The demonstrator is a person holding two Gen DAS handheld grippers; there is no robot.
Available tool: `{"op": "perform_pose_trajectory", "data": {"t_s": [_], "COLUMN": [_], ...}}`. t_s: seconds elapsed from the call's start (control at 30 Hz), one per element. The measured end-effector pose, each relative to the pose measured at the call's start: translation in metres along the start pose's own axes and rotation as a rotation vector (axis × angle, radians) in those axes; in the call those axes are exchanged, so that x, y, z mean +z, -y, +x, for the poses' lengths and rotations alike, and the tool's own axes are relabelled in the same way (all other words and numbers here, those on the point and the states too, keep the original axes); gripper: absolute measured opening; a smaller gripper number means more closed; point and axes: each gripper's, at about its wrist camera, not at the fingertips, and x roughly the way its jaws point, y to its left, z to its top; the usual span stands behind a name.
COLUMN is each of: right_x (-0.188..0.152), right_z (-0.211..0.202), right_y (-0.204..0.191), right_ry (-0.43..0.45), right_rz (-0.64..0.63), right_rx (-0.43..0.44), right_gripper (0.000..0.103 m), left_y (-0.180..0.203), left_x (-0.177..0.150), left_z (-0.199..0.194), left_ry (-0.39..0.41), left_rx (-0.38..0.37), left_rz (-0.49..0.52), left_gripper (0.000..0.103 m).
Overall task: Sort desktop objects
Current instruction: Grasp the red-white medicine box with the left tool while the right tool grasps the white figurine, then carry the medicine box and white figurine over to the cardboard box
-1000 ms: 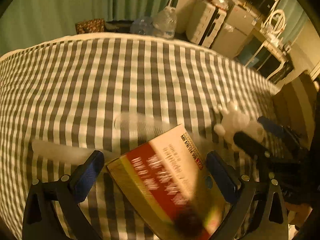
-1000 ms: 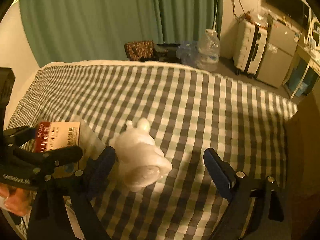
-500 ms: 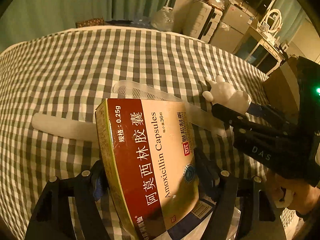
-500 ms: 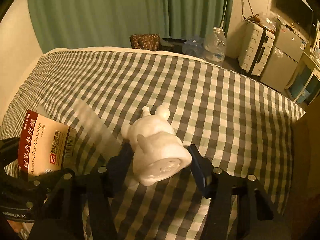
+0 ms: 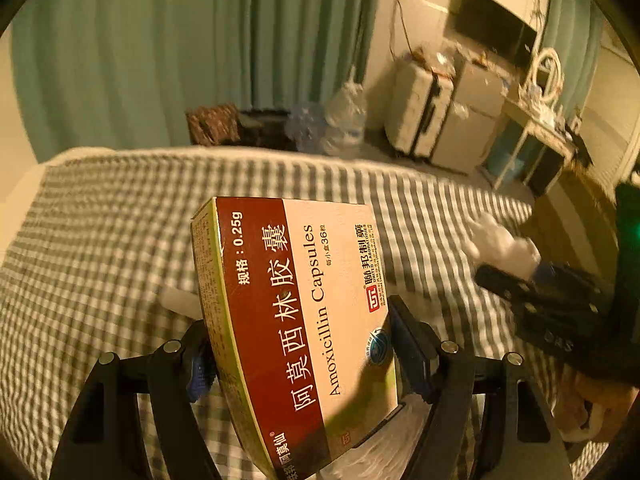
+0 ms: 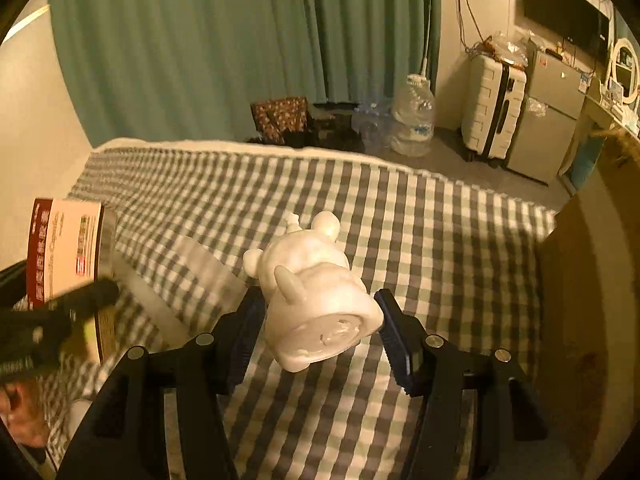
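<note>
My left gripper (image 5: 304, 356) is shut on a red and cream Amoxicillin capsule box (image 5: 296, 320) and holds it lifted above the checked cloth (image 5: 104, 232). My right gripper (image 6: 320, 332) is shut on a white animal figurine (image 6: 316, 296), held tilted above the cloth (image 6: 440, 240). In the right wrist view the box (image 6: 64, 248) and the left gripper show at the left edge. In the left wrist view the figurine (image 5: 500, 244) shows at the right, blurred.
A pale long object (image 6: 176, 280) lies on the cloth between the grippers, blurred. Beyond the far edge stand a water jug (image 6: 412, 124), a white suitcase (image 6: 492, 112), a grey cabinet (image 6: 552, 112) and a green curtain (image 6: 240, 48). A wooden surface (image 6: 580, 280) borders the cloth at right.
Both grippers closed from open, the left on the box, the right on the figurine, and both have lifted their objects off the cloth and upward.
</note>
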Motion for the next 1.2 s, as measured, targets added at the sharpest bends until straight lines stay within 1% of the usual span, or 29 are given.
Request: {"op": "perform_pose_trajectory", "data": {"t_s": [0.13,0.27,0.53,0.63,0.8,0.9,1.0,1.1,1.2], "right_x": [0.003,0.008,0.022,0.027,0.028,0.028,0.028,0.028,0.023], "right_z": [-0.031,-0.062,-0.140,-0.168,-0.207,-0.226,-0.240,-0.251,-0.261], "right_y": [-0.004,-0.008,-0.018,-0.019,-0.024,-0.026,-0.031,-0.039,-0.041], "right_ry": [0.053,0.108,0.230,0.255,0.321,0.344,0.369,0.396,0.407], "right_rz": [-0.017,-0.017,0.003,0.007,-0.005,0.020,0.008,-0.017,-0.009], "right_rx": [0.004,0.009,0.019,0.017,-0.013,0.002,0.005,-0.001,0.005], "right_gripper": [0.057,0.057,0.057,0.057,0.057,0.057,0.057,0.057,0.057], "left_y": [-0.011,-0.002,0.018,0.025,0.025,0.025,0.026,0.029,0.035], "left_x": [0.013,0.021,0.035,0.040,0.046,0.048,0.050,0.050,0.050], "left_z": [-0.028,-0.054,-0.113,-0.133,-0.164,-0.184,-0.200,-0.209,-0.210], "left_ry": [0.074,0.131,0.265,0.303,0.343,0.375,0.403,0.429,0.433], "left_rx": [0.039,0.048,0.028,0.026,0.025,0.032,0.034,0.054,0.055], "left_rz": [-0.018,-0.021,-0.007,0.002,-0.003,0.006,0.019,0.025,0.024], "left_gripper": [0.076,0.076,0.076,0.076,0.076,0.076,0.076,0.076,0.076]}}
